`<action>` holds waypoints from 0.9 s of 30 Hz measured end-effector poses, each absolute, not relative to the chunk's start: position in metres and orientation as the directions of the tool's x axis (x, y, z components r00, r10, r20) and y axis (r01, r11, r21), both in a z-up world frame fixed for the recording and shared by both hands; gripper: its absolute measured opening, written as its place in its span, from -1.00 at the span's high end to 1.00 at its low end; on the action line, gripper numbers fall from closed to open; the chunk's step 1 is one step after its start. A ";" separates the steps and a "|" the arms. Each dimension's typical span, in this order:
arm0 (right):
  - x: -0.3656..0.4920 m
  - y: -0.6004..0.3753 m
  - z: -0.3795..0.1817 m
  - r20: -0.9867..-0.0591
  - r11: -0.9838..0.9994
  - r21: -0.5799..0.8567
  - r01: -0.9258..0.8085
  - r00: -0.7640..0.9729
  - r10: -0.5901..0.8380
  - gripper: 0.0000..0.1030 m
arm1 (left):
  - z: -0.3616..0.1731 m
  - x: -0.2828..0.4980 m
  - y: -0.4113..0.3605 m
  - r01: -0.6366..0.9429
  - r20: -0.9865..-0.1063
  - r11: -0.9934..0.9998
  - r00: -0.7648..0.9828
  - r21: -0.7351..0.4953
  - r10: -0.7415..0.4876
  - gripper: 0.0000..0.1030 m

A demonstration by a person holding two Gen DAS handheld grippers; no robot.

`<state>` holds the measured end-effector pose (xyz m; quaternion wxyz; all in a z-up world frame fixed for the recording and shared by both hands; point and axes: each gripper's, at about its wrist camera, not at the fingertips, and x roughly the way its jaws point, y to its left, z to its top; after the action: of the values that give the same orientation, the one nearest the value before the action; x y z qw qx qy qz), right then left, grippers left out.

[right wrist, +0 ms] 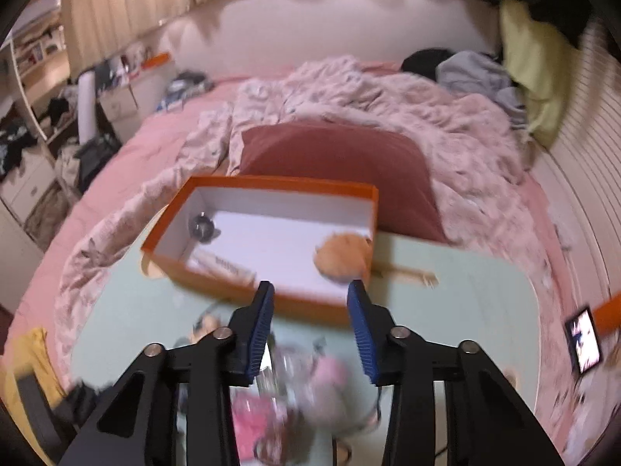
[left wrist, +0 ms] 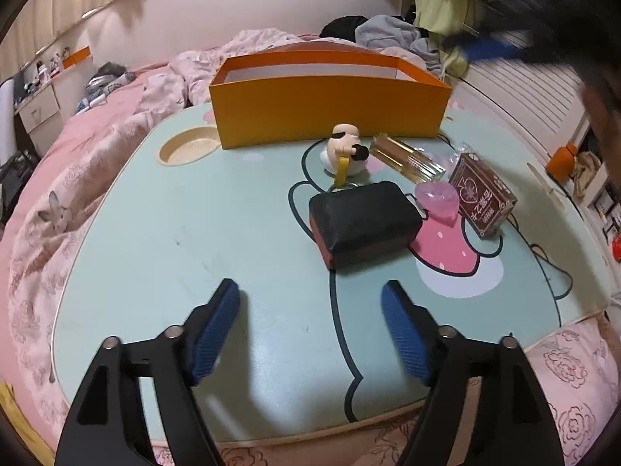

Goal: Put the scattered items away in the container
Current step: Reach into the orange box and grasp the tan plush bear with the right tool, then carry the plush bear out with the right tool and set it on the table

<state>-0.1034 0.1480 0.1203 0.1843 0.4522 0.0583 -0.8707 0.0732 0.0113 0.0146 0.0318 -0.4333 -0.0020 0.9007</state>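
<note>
An orange box (left wrist: 330, 110) stands at the far side of a mint lap table (left wrist: 186, 240). In front of it lie a cartoon figure keychain (left wrist: 345, 151), a clear perfume bottle (left wrist: 405, 157), a pink heart (left wrist: 438, 198), a maroon card box (left wrist: 483, 198) and a black pouch (left wrist: 365, 223). My left gripper (left wrist: 310, 330) is open and empty, low over the table short of the pouch. My right gripper (right wrist: 310, 330) is open and empty, above the box's (right wrist: 248, 291) near wall. Inside lie a dark round item (right wrist: 202, 227), a white stick (right wrist: 221, 264) and an orange plush (right wrist: 343, 258).
The table sits on a bed with a rumpled pink quilt (right wrist: 349, 89) and a maroon pillow (right wrist: 337, 155). A round cup recess (left wrist: 188, 149) is at the table's far left. Clothes (left wrist: 392, 33) pile up at the headboard. A lit phone (right wrist: 584, 339) lies at the right.
</note>
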 end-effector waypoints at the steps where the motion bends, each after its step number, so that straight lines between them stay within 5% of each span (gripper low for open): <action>1: -0.122 0.137 0.117 -0.844 -0.925 0.038 0.377 -0.483 -0.232 0.29 | 0.014 0.074 0.013 -0.061 -0.780 -0.998 -0.623 -0.029 0.061 -0.64; 8: -0.182 0.096 0.071 -0.961 -0.915 -0.126 0.384 -0.276 0.016 0.29 | 0.014 0.077 0.014 -0.066 -0.775 -0.997 -0.629 -0.034 0.068 -0.64; 17: -0.191 0.077 0.015 -0.919 -0.856 -0.369 0.362 -0.278 0.279 0.22 | 0.014 0.078 0.013 -0.069 -0.772 -0.997 -0.632 -0.036 0.071 -0.64; 21: -0.188 0.080 0.019 -0.918 -0.864 -0.357 0.356 -0.307 0.253 0.51 | 0.014 0.078 0.011 -0.069 -0.771 -0.997 -0.632 -0.042 0.077 -0.64; 27: -0.181 0.104 0.055 -0.926 -0.937 -0.142 0.319 -0.378 0.011 0.56 | 0.013 0.077 0.011 -0.068 -0.770 -0.997 -0.633 -0.040 0.074 -0.65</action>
<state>-0.1814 0.1043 0.0555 0.0943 0.5495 0.1504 -0.8164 0.0766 0.0109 0.0133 0.0393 -0.4263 -0.0038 0.9037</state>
